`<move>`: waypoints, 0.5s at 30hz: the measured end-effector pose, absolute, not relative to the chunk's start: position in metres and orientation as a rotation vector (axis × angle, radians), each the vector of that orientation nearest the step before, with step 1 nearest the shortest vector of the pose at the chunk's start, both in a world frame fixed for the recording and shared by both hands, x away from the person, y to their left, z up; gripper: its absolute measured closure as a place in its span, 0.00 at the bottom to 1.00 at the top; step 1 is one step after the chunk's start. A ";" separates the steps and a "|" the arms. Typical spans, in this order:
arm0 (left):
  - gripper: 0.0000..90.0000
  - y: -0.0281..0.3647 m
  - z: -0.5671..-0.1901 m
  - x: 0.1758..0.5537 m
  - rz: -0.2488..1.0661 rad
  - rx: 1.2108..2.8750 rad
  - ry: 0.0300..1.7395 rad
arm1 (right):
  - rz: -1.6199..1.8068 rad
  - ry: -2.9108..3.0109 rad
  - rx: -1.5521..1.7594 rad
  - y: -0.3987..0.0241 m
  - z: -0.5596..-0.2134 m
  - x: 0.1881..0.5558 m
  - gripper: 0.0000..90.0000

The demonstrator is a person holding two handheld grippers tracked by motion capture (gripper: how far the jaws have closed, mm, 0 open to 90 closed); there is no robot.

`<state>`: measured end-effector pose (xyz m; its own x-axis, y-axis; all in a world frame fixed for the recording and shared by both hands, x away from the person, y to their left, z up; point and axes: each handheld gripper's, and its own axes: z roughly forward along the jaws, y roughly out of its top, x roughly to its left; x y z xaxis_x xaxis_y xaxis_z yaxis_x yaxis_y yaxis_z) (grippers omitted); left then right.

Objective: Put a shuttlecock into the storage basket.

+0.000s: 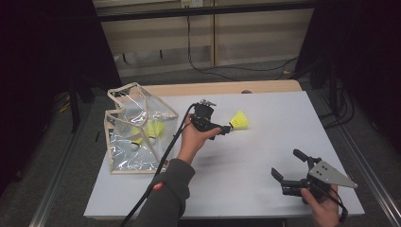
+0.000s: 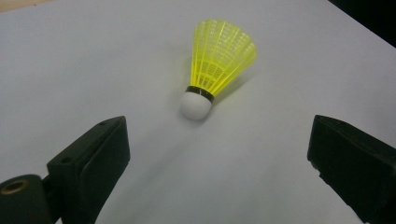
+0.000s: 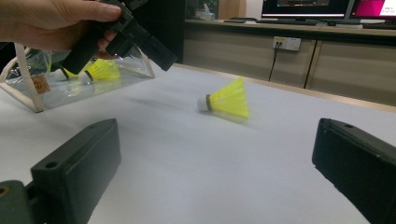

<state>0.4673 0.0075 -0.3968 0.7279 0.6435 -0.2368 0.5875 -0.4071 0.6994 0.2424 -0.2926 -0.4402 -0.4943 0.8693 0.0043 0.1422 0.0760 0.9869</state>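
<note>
A yellow shuttlecock (image 1: 239, 120) with a white cork lies on its side on the pale table (image 1: 265, 156), right of centre. My left gripper (image 1: 222, 130) hovers just left of it, held in a hand, jaws open. In the left gripper view the shuttlecock (image 2: 215, 70) lies ahead of the wide-open jaws (image 2: 219, 140), cork toward me, untouched. My right gripper (image 1: 286, 163) rests open near the front right edge, nothing between its jaws. From the right gripper view (image 3: 215, 140) the shuttlecock (image 3: 226, 99) lies farther off, with the left gripper (image 3: 126, 37) above and to its left.
A clear plastic pouch (image 1: 135, 132) with pale trim stands at the table's left side and holds yellow shuttlecocks (image 1: 153, 128); the pouch (image 3: 70, 79) also shows behind the hand. A black cable (image 1: 161, 165) trails along the left forearm. Dark floor surrounds the table.
</note>
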 end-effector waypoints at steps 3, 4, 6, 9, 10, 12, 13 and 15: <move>0.07 0.006 -0.399 0.468 0.118 2.120 0.922 | 1.472 1.729 1.003 -0.292 -0.440 0.243 0.01; 0.07 0.005 -0.400 0.468 0.123 2.129 0.917 | 1.473 1.729 1.004 -0.292 -0.440 0.243 0.01; 0.07 0.005 -0.403 0.469 0.110 2.128 0.920 | 1.473 1.729 1.002 -0.292 -0.440 0.242 0.01; 0.07 0.002 -0.406 0.469 0.115 2.135 0.923 | 1.472 1.728 1.004 -0.292 -0.440 0.243 0.01; 0.07 0.001 -0.407 0.469 0.112 2.133 0.924 | 1.472 1.728 1.005 -0.292 -0.440 0.243 0.01; 0.07 0.000 -0.409 0.470 0.104 2.135 0.925 | 1.471 1.729 1.003 -0.292 -0.440 0.243 0.01; 0.07 -0.001 -0.411 0.470 0.100 2.131 0.928 | 1.469 1.730 1.007 -0.292 -0.440 0.243 0.01; 0.07 -0.002 -0.413 0.472 0.102 2.131 0.930 | 1.466 1.732 1.003 -0.292 -0.441 0.243 0.01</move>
<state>0.4715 -0.0020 -0.4131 0.7276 0.6488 -0.2229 0.5852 -0.4175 0.6952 0.2428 -0.2921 -0.4408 -0.4974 0.8675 -0.0008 0.1425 0.0826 0.9863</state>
